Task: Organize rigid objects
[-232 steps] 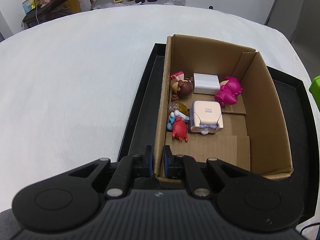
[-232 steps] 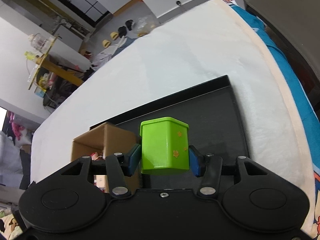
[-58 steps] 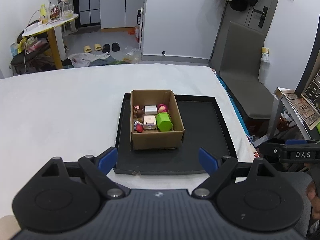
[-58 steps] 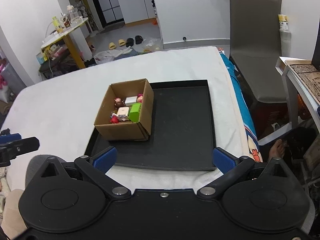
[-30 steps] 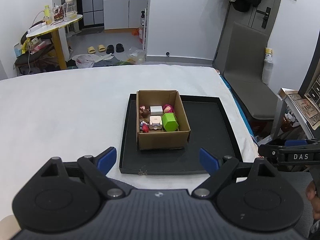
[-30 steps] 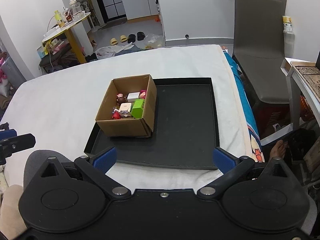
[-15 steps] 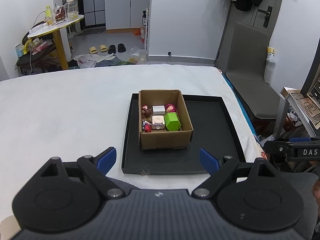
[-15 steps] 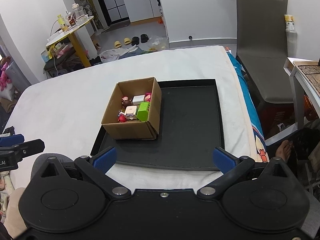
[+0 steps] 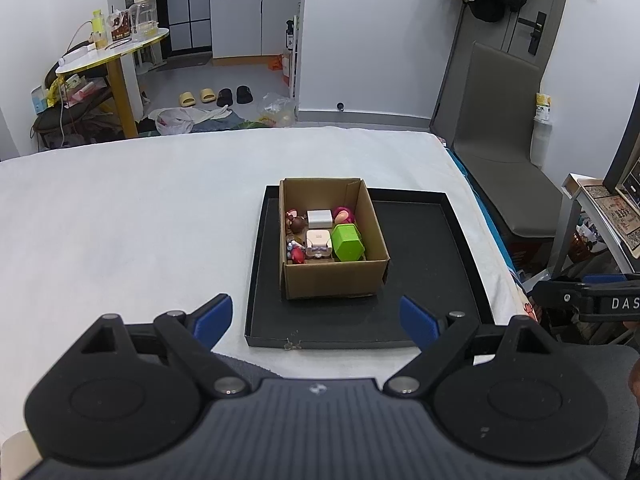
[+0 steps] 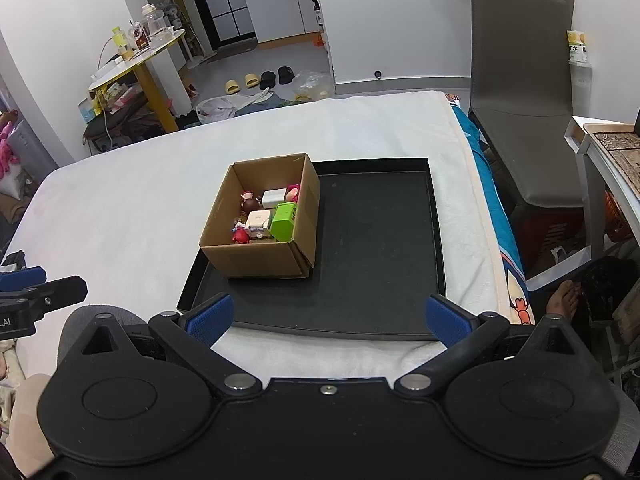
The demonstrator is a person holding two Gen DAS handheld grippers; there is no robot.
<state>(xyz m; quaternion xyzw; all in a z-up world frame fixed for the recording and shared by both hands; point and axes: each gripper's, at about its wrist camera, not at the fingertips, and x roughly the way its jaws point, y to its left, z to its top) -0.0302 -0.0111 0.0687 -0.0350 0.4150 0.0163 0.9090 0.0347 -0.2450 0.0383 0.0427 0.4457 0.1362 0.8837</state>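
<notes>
The left gripper (image 9: pixel 316 320) and right gripper (image 10: pixel 326 318) hang spread wide and empty, well back from the cardboard box (image 9: pixel 334 276) on the black tray (image 10: pixel 380 240), so sorting looks finished. The green block (image 9: pixel 347 242) sits inside among figurines too small to identify.

Left gripper (image 9: pixel 316 322) spread wide and empty, held back from black tray (image 9: pixel 424 308) on white table (image 9: pixel 132 220); cardboard box (image 9: pixel 336 276) on tray holds green block (image 9: pixel 347 242) among small toys
</notes>
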